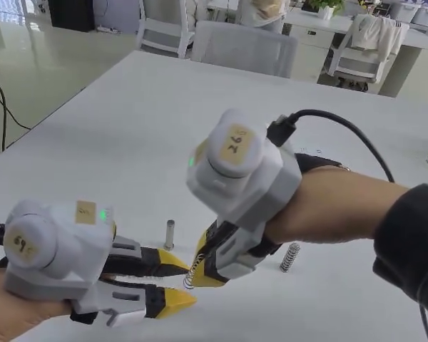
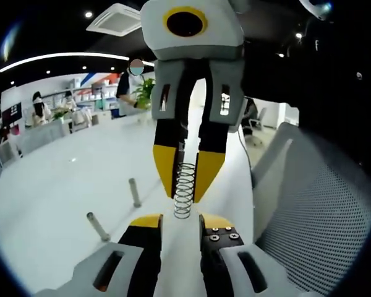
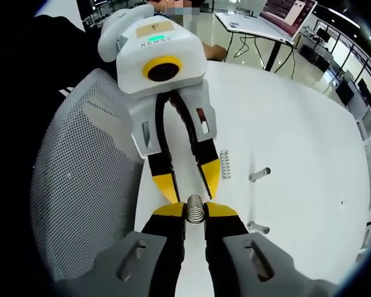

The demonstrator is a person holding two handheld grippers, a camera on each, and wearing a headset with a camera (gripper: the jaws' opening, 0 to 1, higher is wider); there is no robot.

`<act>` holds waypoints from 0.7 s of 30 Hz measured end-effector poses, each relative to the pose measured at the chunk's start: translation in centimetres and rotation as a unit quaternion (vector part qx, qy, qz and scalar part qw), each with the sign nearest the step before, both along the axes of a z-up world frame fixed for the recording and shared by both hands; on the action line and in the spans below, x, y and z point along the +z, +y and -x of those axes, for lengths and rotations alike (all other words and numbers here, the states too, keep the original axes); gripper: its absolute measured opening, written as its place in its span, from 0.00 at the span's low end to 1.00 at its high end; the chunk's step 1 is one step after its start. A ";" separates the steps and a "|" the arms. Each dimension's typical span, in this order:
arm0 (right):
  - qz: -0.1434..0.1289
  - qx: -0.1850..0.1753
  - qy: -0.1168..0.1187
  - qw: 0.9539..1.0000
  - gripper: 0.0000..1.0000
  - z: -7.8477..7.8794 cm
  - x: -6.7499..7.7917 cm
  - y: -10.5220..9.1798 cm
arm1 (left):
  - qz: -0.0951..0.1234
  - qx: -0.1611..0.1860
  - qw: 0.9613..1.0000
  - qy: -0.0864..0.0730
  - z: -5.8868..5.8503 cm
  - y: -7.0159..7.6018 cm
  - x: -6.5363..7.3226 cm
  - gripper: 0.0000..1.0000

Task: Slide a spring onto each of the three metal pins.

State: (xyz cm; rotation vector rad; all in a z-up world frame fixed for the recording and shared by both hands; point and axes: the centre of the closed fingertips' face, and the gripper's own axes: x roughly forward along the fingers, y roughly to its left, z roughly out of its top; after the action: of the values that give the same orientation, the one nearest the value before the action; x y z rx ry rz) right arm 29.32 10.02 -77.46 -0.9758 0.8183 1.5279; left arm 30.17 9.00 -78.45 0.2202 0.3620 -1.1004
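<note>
White office table, grey mesh chair at far edge, top centre of head view. Left gripper held lower left in head view, jaws spread, nothing between them. Right gripper at frame centre, facing left gripper, yellow tips clamped on held spring. Spring's end close to left tips; contact cannot be told. Metal pin and second pin stood on table lower left in left gripper view. Loose spring laid on table, lower right of centre, below forearm.
</note>
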 end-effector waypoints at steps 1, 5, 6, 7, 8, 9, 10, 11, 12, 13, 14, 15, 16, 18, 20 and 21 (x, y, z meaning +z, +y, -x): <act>0.000 -0.001 0.000 1.000 0.08 -0.1 0.0 -0.1 | 0.000 0.003 1.000 0.001 -0.1 0.1 0.0 0.18; 0.008 -0.007 -0.006 1.000 0.08 -0.6 -0.2 -0.8 | 0.006 0.011 1.000 0.005 -0.2 0.5 0.1 0.20; 0.009 -0.008 -0.006 1.000 0.08 -0.7 -0.2 -0.9 | 0.006 0.013 1.000 0.006 -0.3 0.6 0.1 0.22; 0.010 -0.009 -0.006 1.000 0.08 -0.7 -0.2 -1.0 | 0.007 0.015 1.000 0.006 -0.3 0.7 0.1 0.22; 0.010 -0.010 -0.006 1.000 0.08 -0.8 -0.2 -1.2 | 0.007 0.017 1.000 0.007 -0.3 0.8 0.1 0.23; 0.010 -0.012 -0.006 1.000 0.08 -0.9 -0.1 -1.3 | 0.007 0.020 1.000 0.008 -0.3 1.0 0.1 0.24; 0.011 -0.013 -0.007 1.000 0.08 -1.0 -0.2 -1.5 | 0.008 0.022 1.000 0.008 -0.2 1.1 0.0 0.25; 0.013 -0.015 -0.008 1.000 0.08 -1.2 -0.2 -1.7 | 0.007 0.026 1.000 0.010 -0.2 1.3 -0.1 0.25; 0.014 -0.017 -0.008 1.000 0.08 -1.3 -0.2 -1.8 | 0.006 0.027 1.000 0.012 -0.2 1.4 -0.2 0.26; 0.015 -0.019 -0.009 1.000 0.08 -1.4 -0.2 -2.0 | 0.006 0.029 0.999 0.012 -0.1 1.5 -0.2 0.26; 0.016 -0.021 -0.010 1.000 0.08 -1.6 -0.3 -2.1 | 0.005 0.031 0.999 0.013 -0.1 1.6 -0.3 0.27; 0.016 -0.022 -0.011 1.000 0.08 -1.7 -0.3 -2.3 | 0.005 0.033 0.999 0.014 -0.1 1.7 -0.4 0.28; 0.018 -0.024 -0.012 0.999 0.08 -1.8 -0.3 -2.4 | 0.006 0.036 0.999 0.015 -0.1 1.8 -0.4 0.29; 0.021 -0.025 -0.014 0.999 0.08 -2.0 -0.3 -2.7 | 0.007 0.042 0.999 0.017 -0.1 2.0 -0.4 0.31; 0.022 -0.027 -0.014 0.999 0.08 -2.2 -0.3 -2.9 | 0.008 0.047 0.999 0.017 -0.1 2.2 -0.4 0.32; 0.022 -0.028 -0.014 0.999 0.08 -2.2 -0.3 -3.0 | 0.009 0.050 0.999 0.017 -0.1 2.3 -0.4 0.32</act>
State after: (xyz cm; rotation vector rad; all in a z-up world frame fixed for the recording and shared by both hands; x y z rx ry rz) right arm 31.56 7.04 -77.75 -0.9970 0.8557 1.4505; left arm 30.30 11.30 -78.82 0.1666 0.3900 -1.0103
